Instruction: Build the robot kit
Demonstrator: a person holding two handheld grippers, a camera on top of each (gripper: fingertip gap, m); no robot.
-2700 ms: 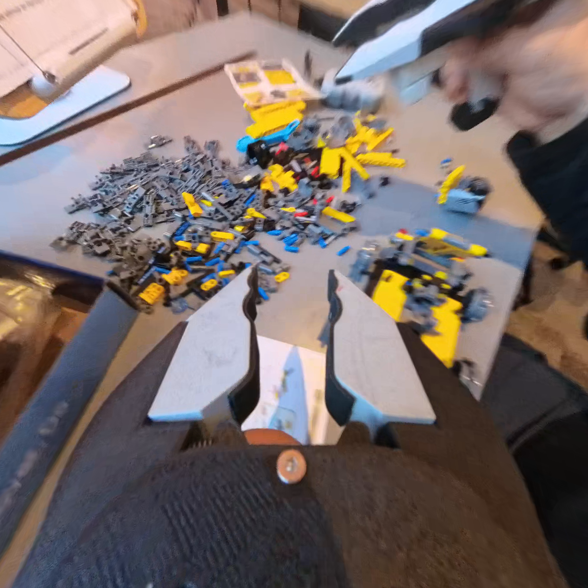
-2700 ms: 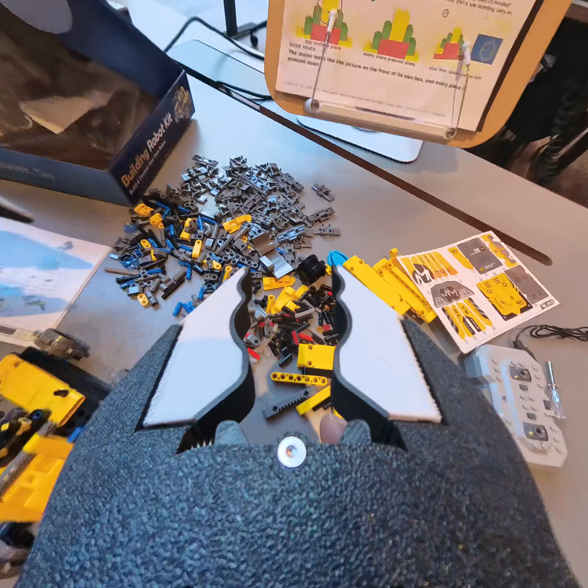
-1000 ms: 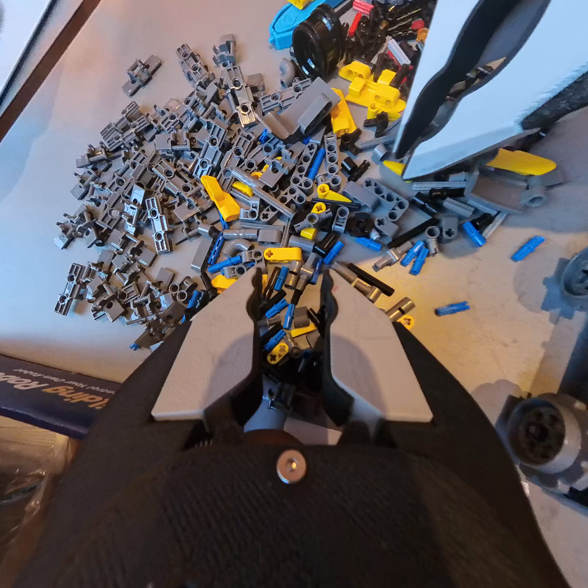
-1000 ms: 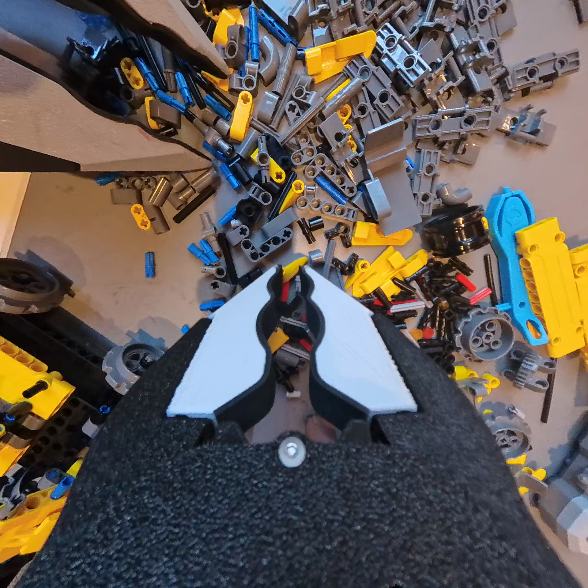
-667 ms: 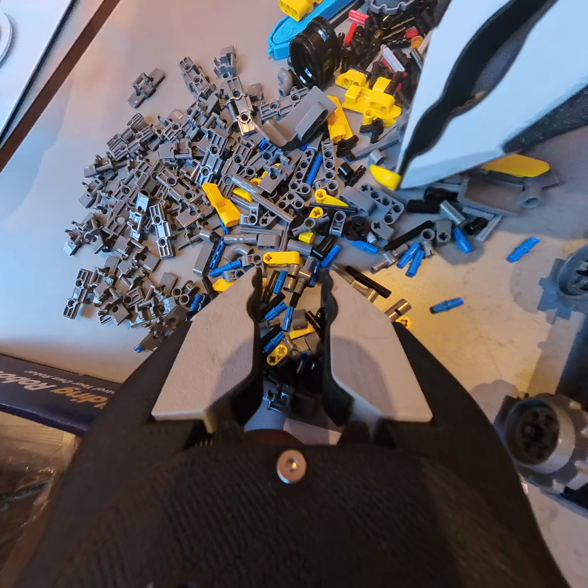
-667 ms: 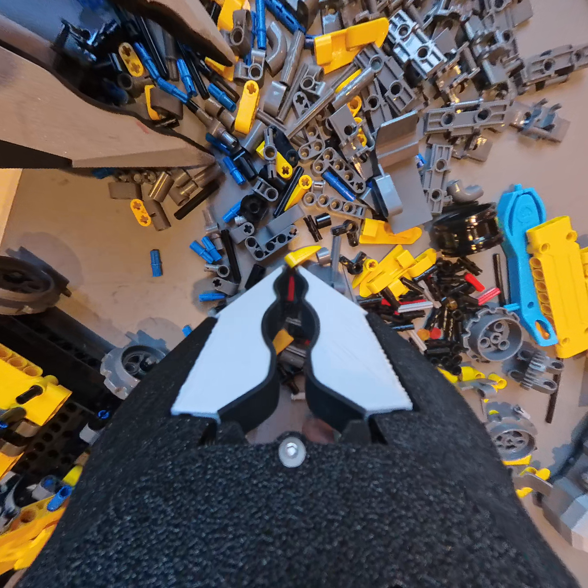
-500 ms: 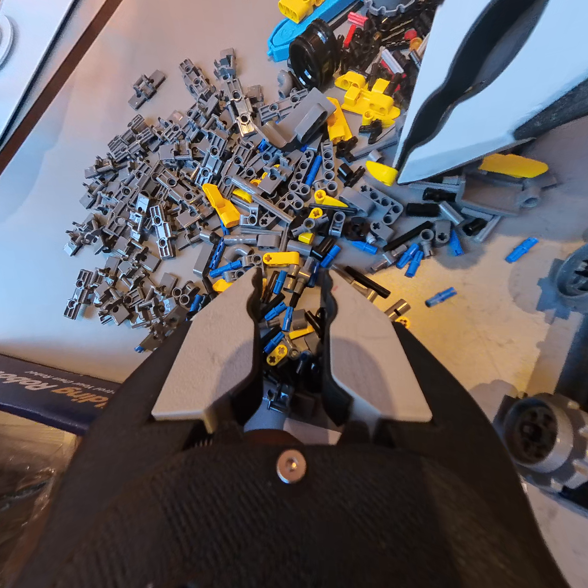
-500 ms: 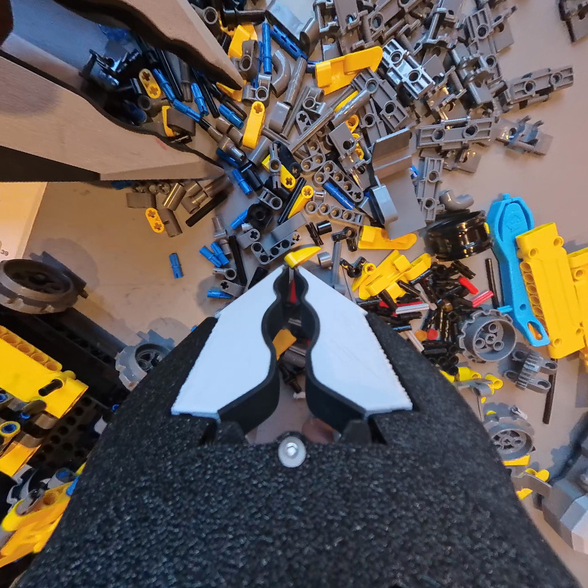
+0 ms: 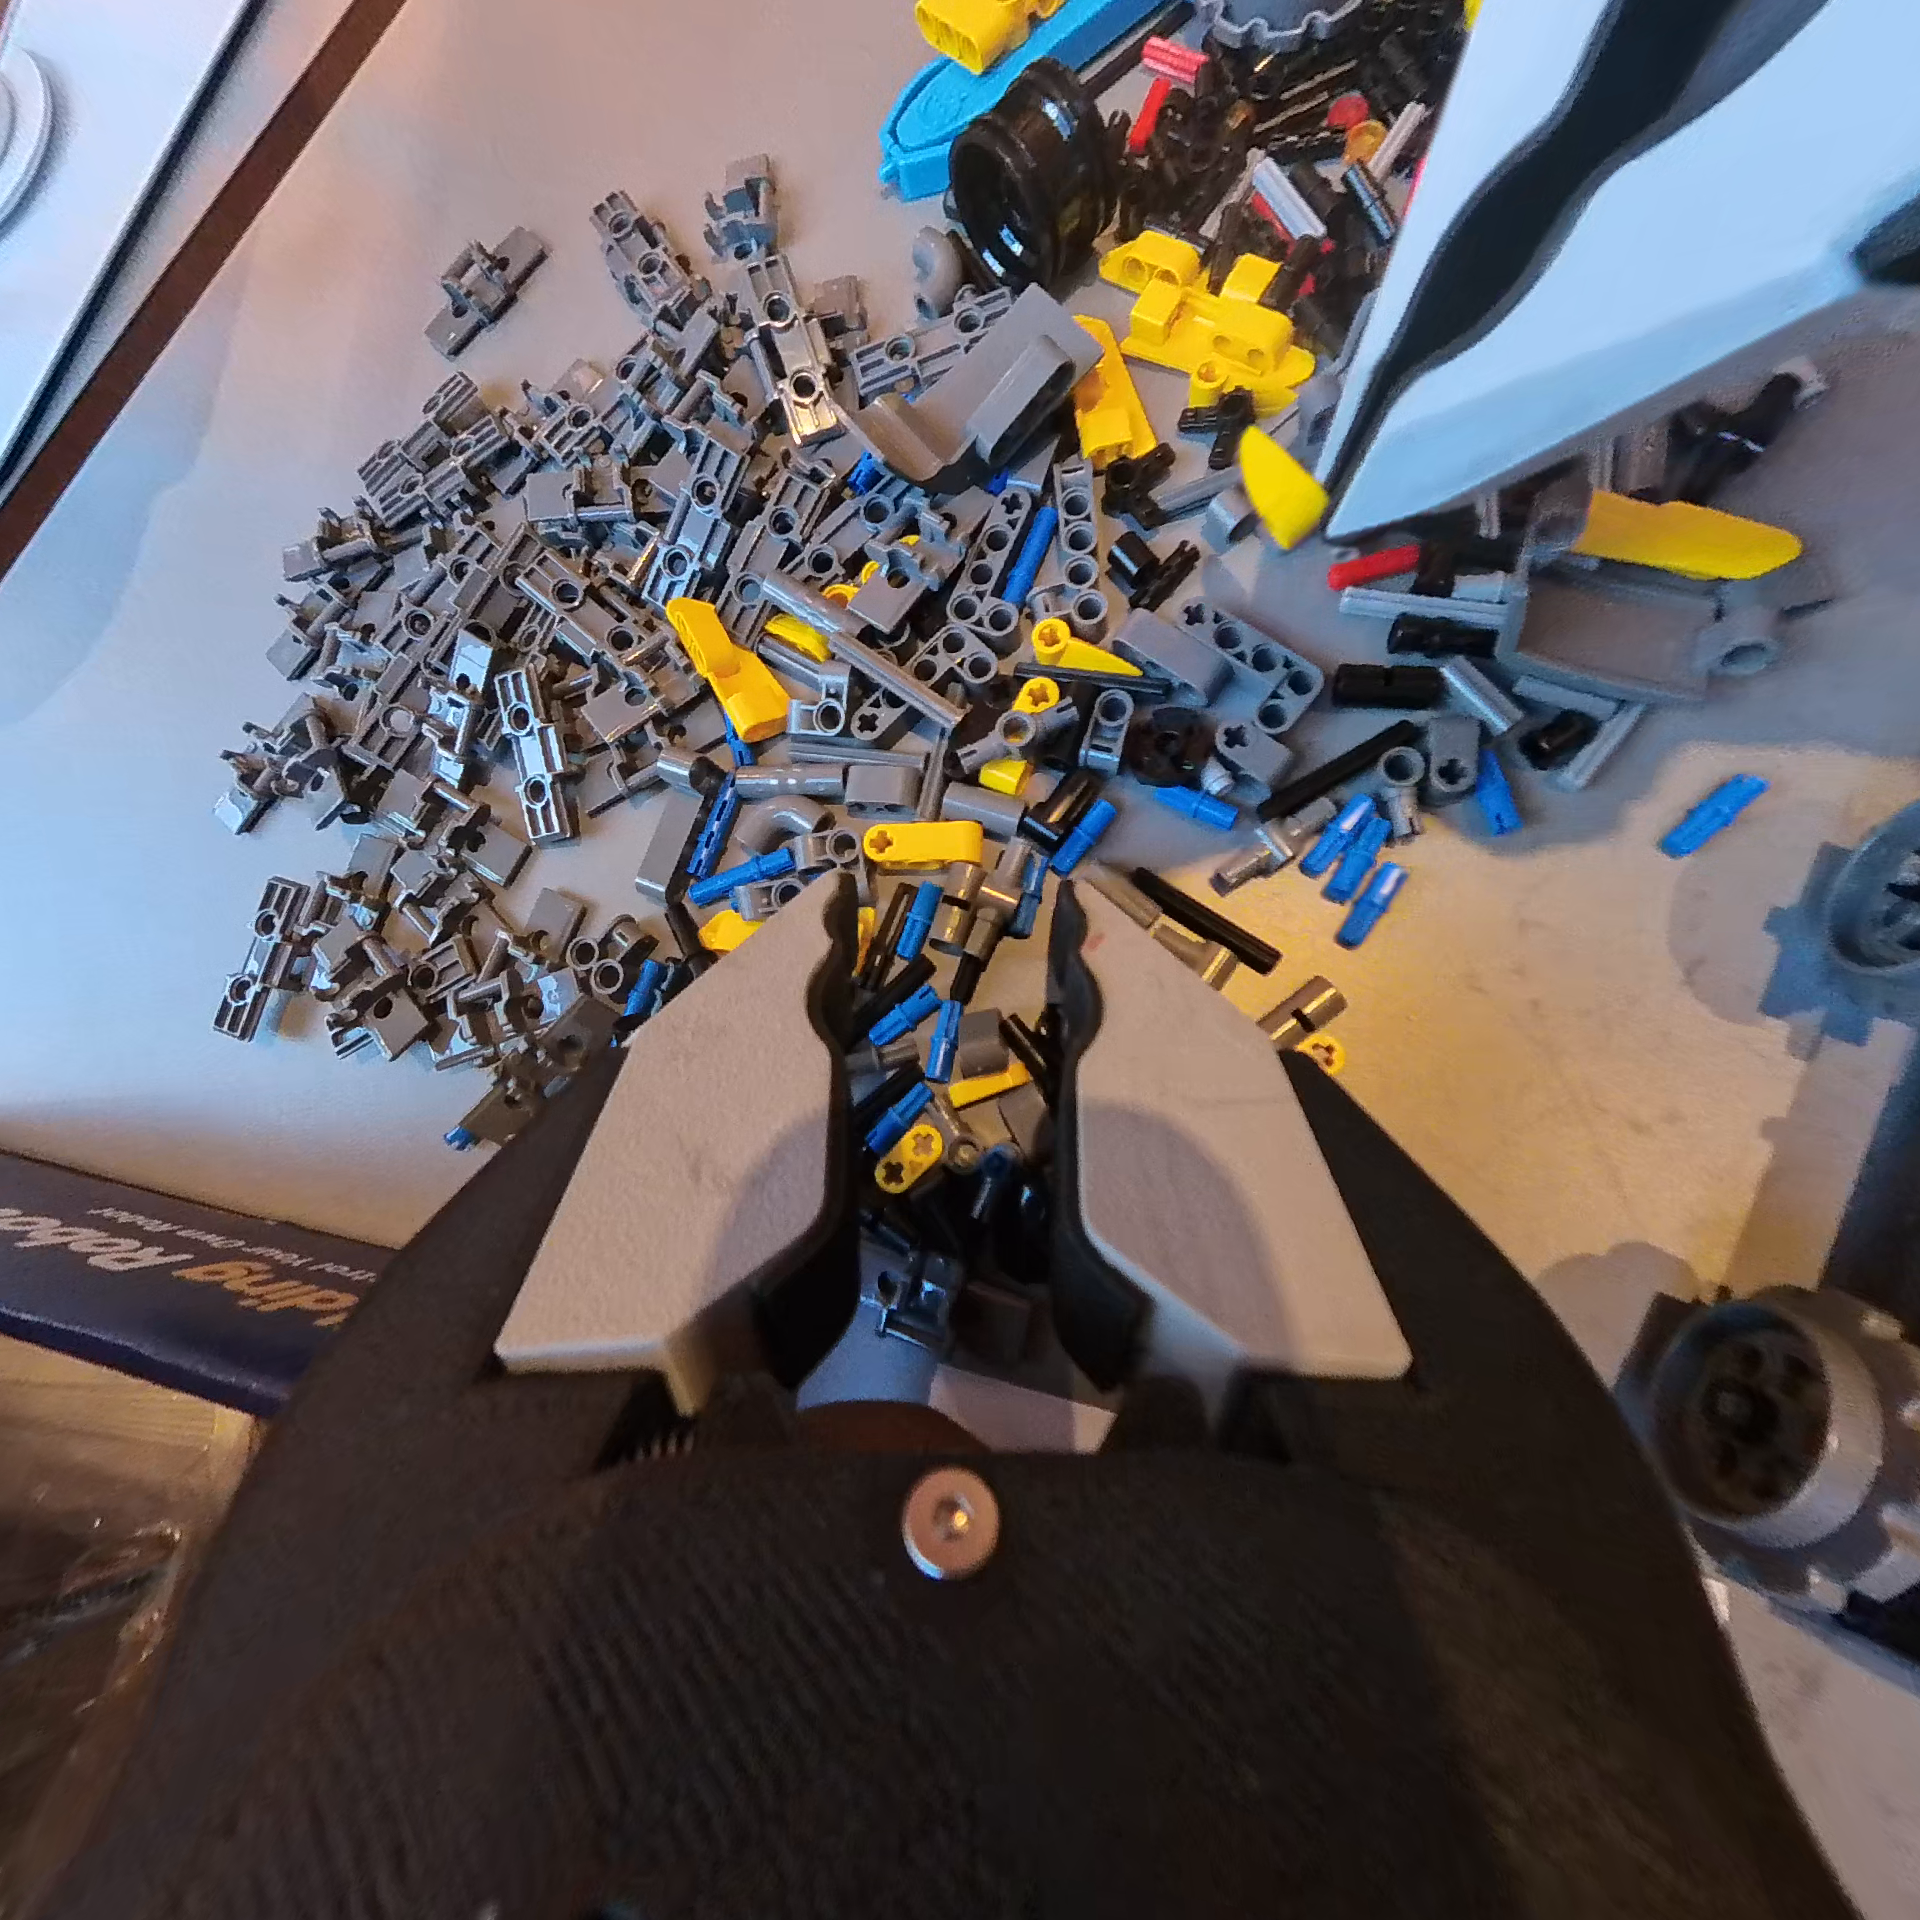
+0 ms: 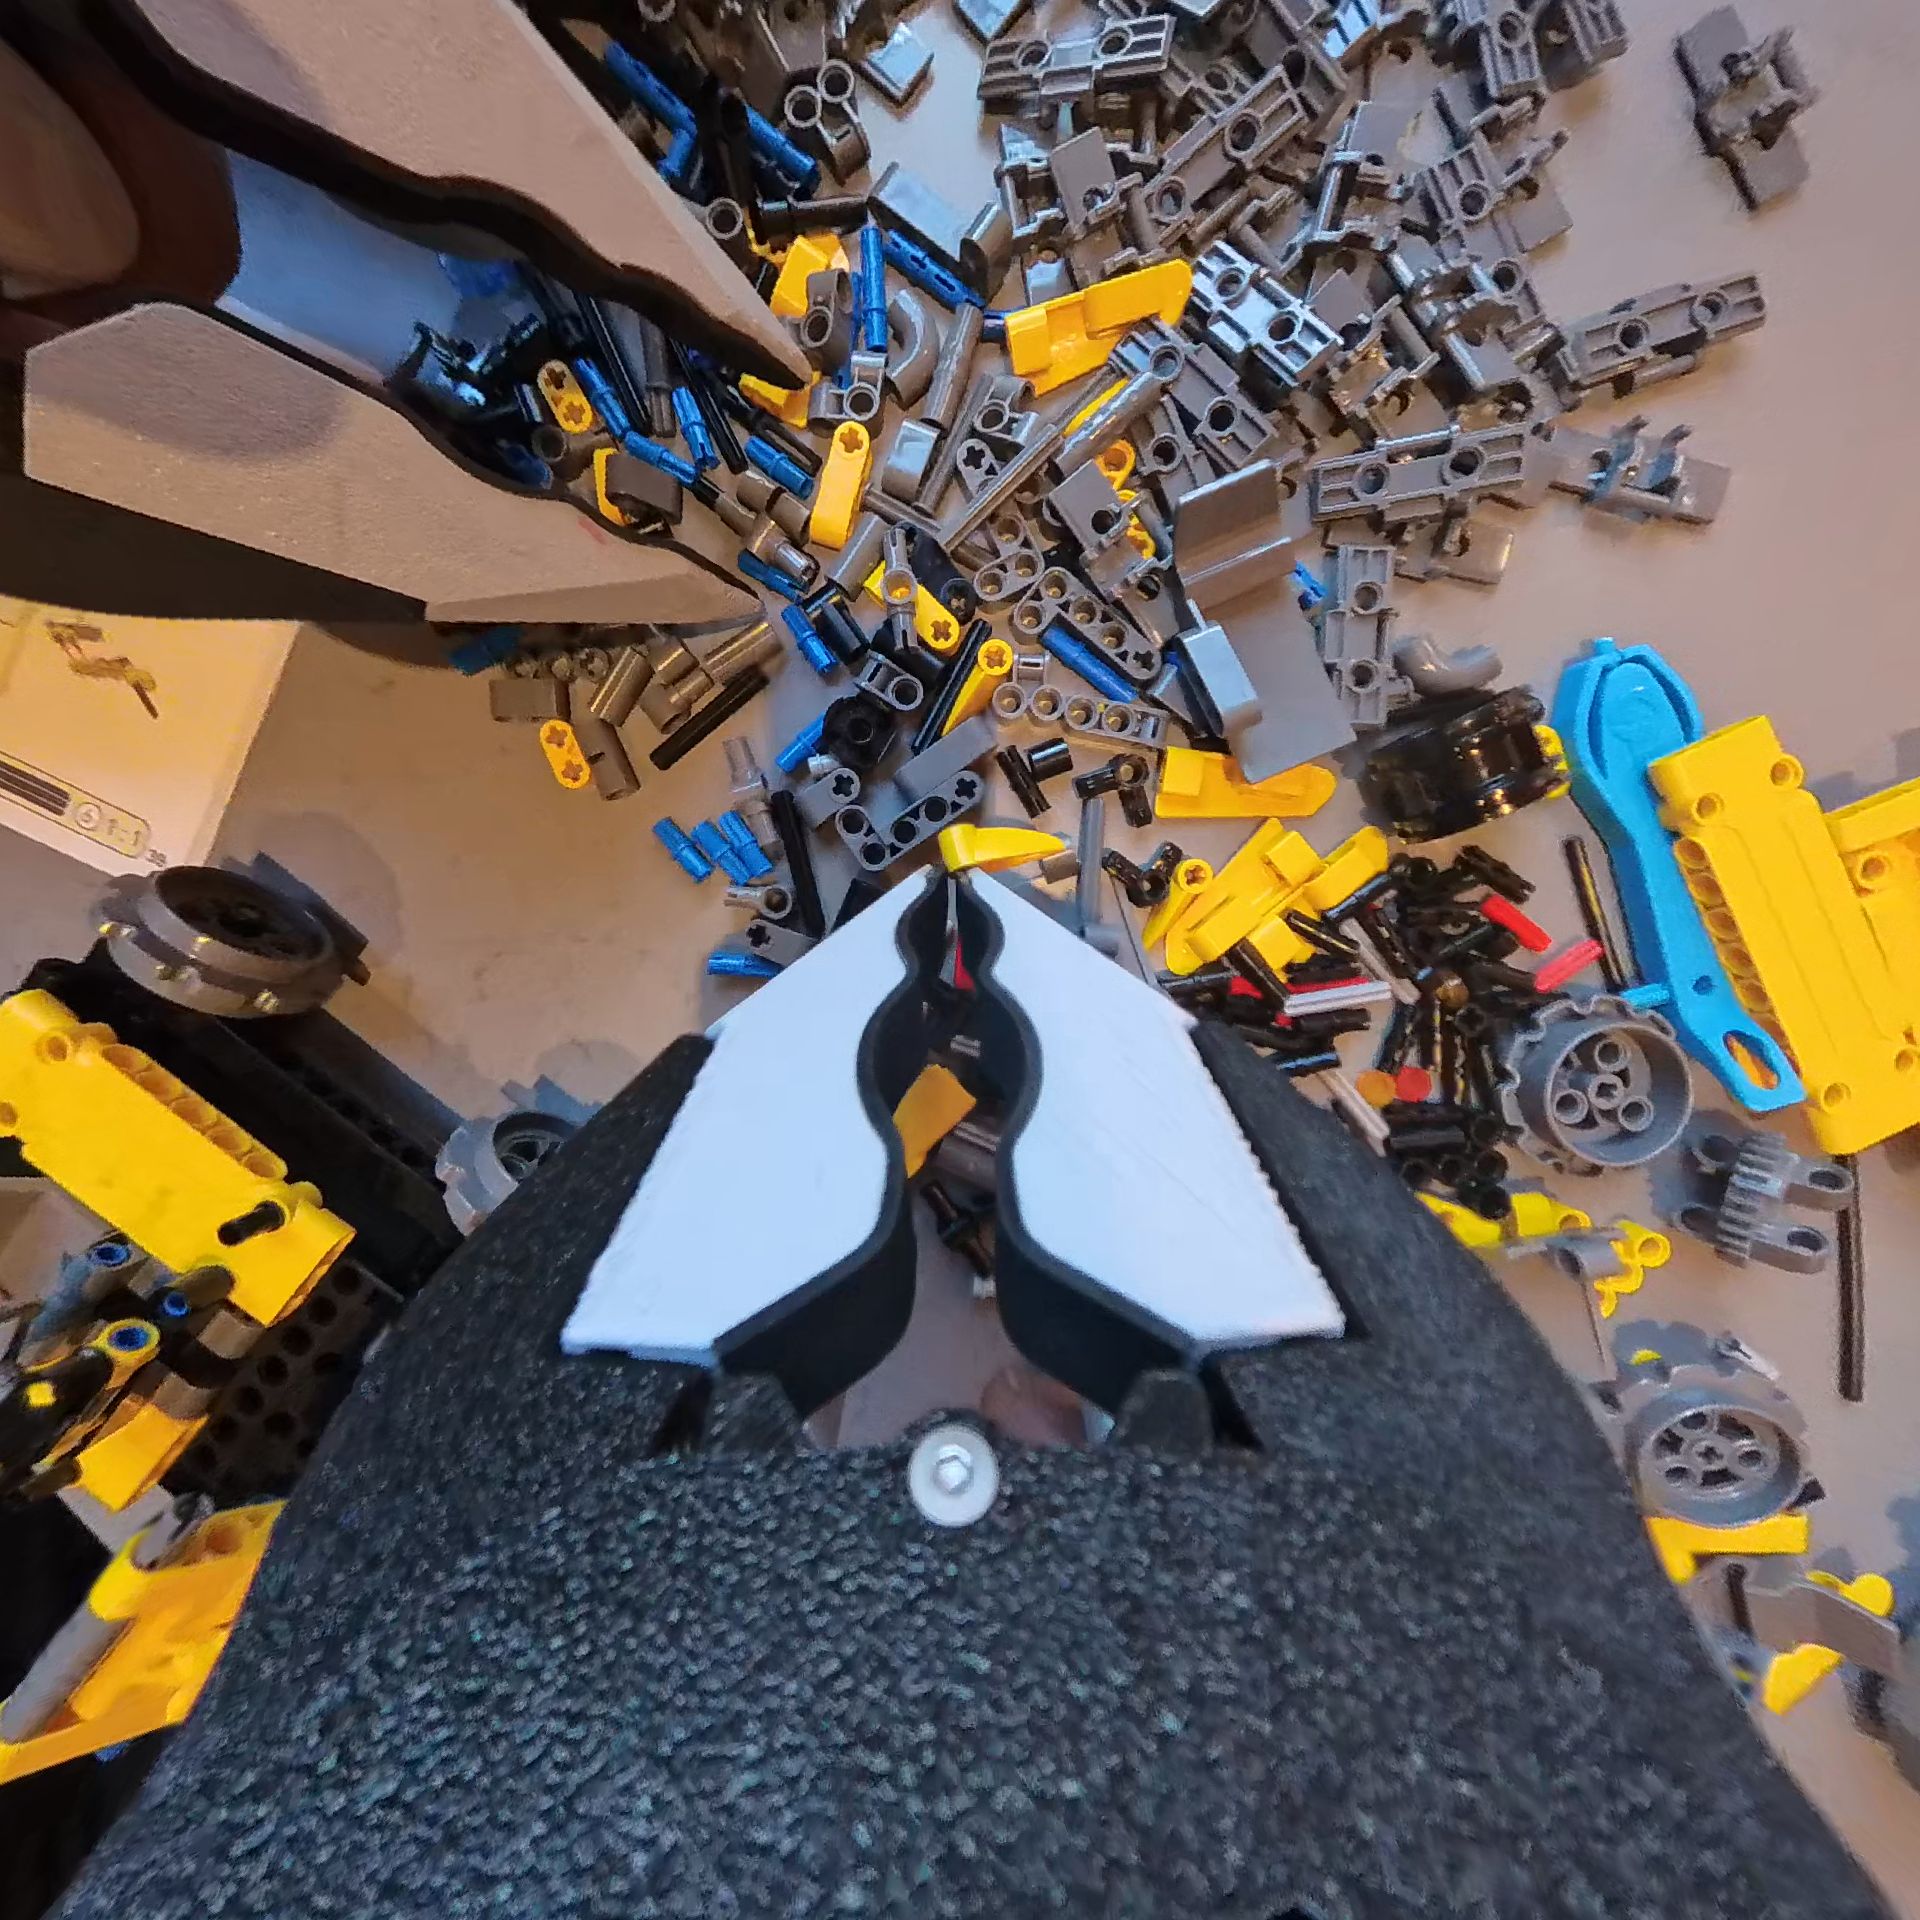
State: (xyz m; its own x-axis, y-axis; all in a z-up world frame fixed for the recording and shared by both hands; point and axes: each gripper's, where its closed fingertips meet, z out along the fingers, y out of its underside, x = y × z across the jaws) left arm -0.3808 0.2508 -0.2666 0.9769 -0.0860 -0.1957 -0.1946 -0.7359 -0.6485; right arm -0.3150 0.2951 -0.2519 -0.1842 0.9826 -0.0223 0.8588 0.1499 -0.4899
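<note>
The right tongs (image 10: 954,883) are pinched nearly shut on a small yellow curved piece (image 10: 1000,844). Only its back end is gripped; the pointed end sticks out past the tips. In the left wrist view the same piece (image 9: 1280,488) hangs at the tip of those tongs, above the pile of building bricks (image 9: 727,665) on the grey bench (image 9: 1507,1039).

The left tongs (image 9: 951,904) are partly open and hold nothing. They sit low over the near edge of the pile, with blue pins (image 9: 914,1013) and a yellow beam (image 9: 925,844) lying between and just ahead of the tips.

The yellow piece looks light, hard and smooth, so it could slip or twist in such a thin grip. A hold nearer its thick end looks safer.

Near the pile lie a black tyre (image 10: 1465,769), a blue tool (image 10: 1652,862) and a grey wheel hub (image 10: 1605,1086). A half-built yellow and black model (image 10: 156,1174) stands to the left
</note>
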